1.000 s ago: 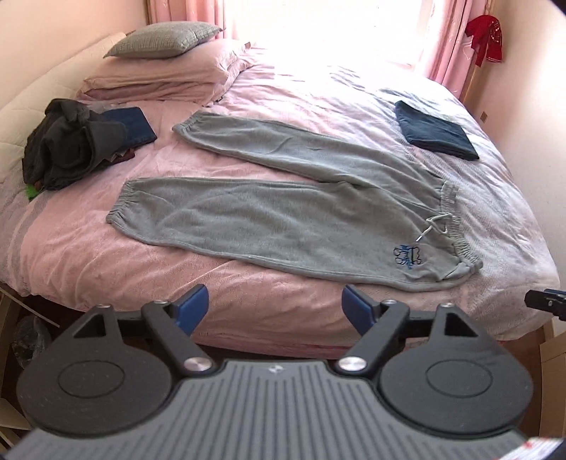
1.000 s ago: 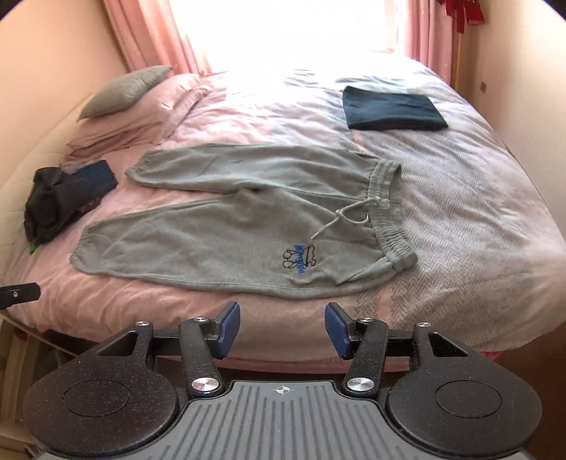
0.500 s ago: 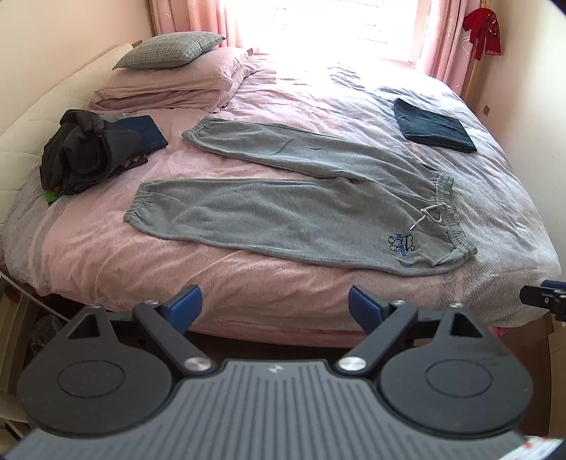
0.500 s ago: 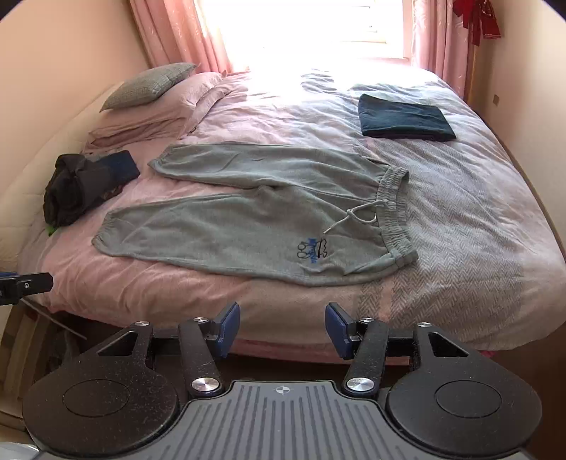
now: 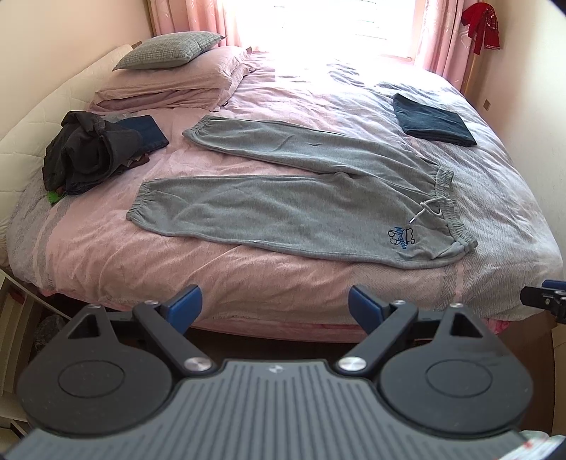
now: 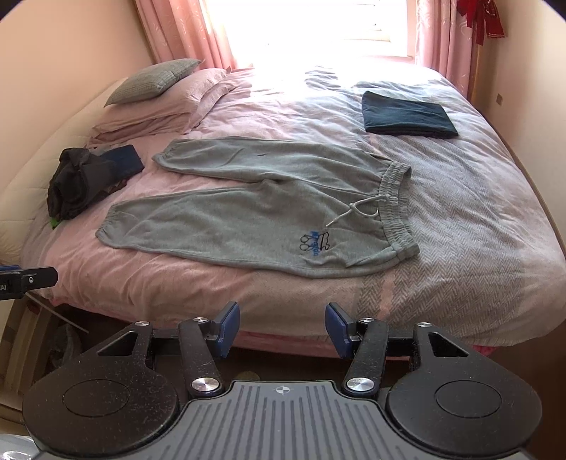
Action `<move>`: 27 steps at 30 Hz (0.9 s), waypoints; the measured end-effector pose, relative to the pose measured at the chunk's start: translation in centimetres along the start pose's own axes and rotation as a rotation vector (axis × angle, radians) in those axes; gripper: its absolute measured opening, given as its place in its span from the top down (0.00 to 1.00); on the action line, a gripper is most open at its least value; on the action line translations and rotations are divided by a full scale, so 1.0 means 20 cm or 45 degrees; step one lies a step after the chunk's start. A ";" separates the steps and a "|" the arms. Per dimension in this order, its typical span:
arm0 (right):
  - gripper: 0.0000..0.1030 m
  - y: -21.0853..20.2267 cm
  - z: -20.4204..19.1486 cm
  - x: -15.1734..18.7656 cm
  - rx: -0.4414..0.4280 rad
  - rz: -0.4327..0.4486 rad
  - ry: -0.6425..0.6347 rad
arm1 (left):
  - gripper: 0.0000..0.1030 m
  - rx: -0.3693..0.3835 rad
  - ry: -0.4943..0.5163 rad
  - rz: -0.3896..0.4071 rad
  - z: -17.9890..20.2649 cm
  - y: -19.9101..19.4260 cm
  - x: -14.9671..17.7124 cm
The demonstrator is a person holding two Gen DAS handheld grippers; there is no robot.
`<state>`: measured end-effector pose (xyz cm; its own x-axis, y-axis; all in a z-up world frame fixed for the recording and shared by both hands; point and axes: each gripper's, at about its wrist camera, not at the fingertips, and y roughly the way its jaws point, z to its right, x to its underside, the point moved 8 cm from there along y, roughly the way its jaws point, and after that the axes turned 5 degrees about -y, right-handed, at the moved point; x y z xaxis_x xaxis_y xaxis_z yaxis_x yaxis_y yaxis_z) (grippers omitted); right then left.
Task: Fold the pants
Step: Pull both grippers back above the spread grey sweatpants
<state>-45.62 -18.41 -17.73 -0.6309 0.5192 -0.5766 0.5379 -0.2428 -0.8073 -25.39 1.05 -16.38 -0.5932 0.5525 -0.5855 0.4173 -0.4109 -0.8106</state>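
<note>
Grey pants point(image 5: 293, 208) lie spread flat on the bed point(image 5: 247, 279), unfolded, close to the near edge. Waistband point(image 5: 449, 208) points to the right side of the bed, both leg cuffs to the left toward the headboard end. The legs are splayed apart in a narrow V: the near leg runs along the near edge, the far leg angles toward the pillows point(image 5: 177, 81). White drawstring point(image 6: 357, 208) lies loose over the front, a blue-black logo point(image 6: 315, 244) just beside it on the near hip.

Left tool point(image 5: 274, 306): spread wide, nothing between the blue pads, held off the near edge of the bed, apart from the pants. Right tool point(image 6: 282, 329): also spread, empty, off the near edge, roughly in line with the waistband end. Each tool's tip shows at the side margin of the other view.

Dark clothes pile point(image 5: 88, 152) sits near the left edge by the headboard, a folded blue item point(image 5: 145, 131) touching it. Folded dark navy garment point(image 6: 406, 115) lies toward the far right corner, well apart from the pants. Grey cushion point(image 6: 155, 79) on top of the pink pillows. Pink curtains point(image 6: 169, 32) at the window, a red item point(image 5: 481, 21) hanging top right.
</note>
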 end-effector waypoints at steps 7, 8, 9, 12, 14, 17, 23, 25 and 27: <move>0.51 -0.01 0.01 0.01 -0.003 -0.005 0.001 | 0.15 0.008 0.014 -0.006 0.02 -0.01 0.02; 0.51 -0.01 0.01 0.01 -0.003 -0.005 0.001 | 0.15 0.008 0.016 -0.005 0.03 -0.01 0.02; 0.51 -0.01 0.01 0.01 -0.003 -0.006 0.000 | 0.15 0.009 0.018 -0.004 0.03 -0.01 0.01; 0.51 0.00 0.01 0.01 -0.007 -0.008 -0.003 | 0.15 0.008 0.021 -0.004 0.03 0.00 0.01; 0.51 0.00 0.01 0.00 -0.012 -0.009 -0.007 | 0.15 0.005 0.023 -0.003 0.04 0.00 0.00; 0.51 0.01 0.00 -0.01 -0.014 -0.009 -0.012 | 0.15 0.006 0.026 -0.004 0.04 0.01 -0.01; 0.51 0.05 0.02 -0.04 -0.015 -0.018 -0.013 | 0.13 0.025 0.042 0.002 0.07 0.07 -0.04; 0.51 0.07 0.03 -0.06 -0.009 -0.019 -0.013 | 0.13 0.037 0.049 -0.002 0.08 0.10 -0.07; 0.51 0.09 0.03 -0.08 -0.001 -0.014 -0.005 | 0.12 0.055 0.059 -0.001 0.08 0.15 -0.10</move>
<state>-44.06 -20.21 -18.33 -0.6390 0.5185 -0.5682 0.5313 -0.2367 -0.8134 -24.09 -2.45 -17.53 -0.5608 0.5853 -0.5856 0.3862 -0.4407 -0.8103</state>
